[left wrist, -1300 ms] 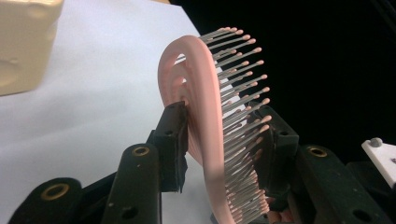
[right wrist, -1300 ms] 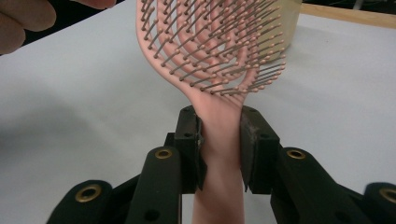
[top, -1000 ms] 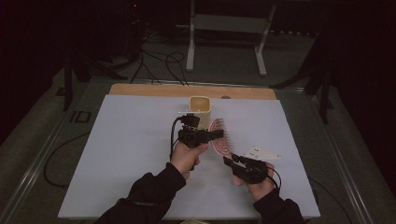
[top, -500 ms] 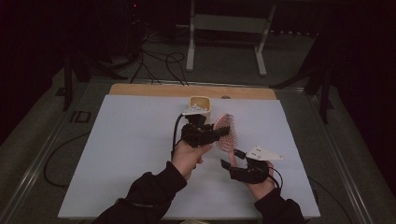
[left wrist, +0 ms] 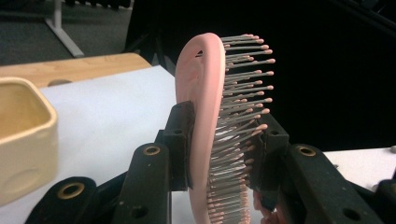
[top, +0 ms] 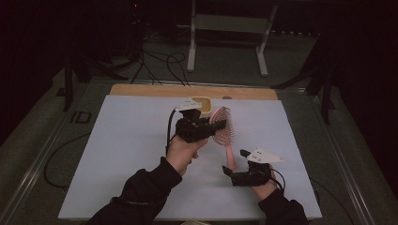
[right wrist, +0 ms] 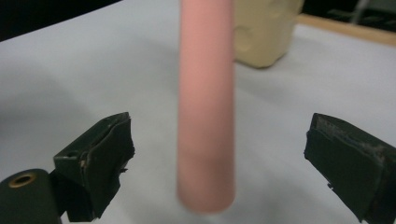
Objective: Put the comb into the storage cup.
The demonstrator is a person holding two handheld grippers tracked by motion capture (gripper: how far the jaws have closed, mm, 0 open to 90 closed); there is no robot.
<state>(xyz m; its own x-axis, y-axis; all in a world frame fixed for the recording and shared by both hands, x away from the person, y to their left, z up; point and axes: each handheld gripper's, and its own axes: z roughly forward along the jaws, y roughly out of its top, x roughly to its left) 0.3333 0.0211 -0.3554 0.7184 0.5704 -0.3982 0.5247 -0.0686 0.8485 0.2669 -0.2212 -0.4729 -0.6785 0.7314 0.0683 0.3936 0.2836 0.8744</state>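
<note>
— Hairbrush (top: 222, 127), where is it right now?

— Up off the white surface (top: 117, 154), near the middle of the high view. Its pink oval head sits at about 12 o'clock from the handle, which hangs down toward 6 o'clock.

— Start from the left side. What is there?

— The left gripper (top: 217, 125), held in a hand (top: 184, 149) with a dark sleeve. Its fingers (left wrist: 180, 140) are clenched on the brush head: one pad presses the smooth pink back, the other sits against the bristle tips.

— Anything near it?

— A cream square cup (top: 202, 102), at about 11 o'clock from the brush head, standing on the surface close to the wooden strip (top: 141, 90) at the far edge. In the left gripper view the cup (left wrist: 23, 135) shows at 9 o'clock.

— And further right?

— The right gripper (top: 226, 171), low over the surface at about 5 o'clock from the brush. Its fingers (right wrist: 95, 163) have just been opening and stand released, wide apart. In the right gripper view the pink handle (right wrist: 206, 102) hangs between them, touching neither pad.
</note>
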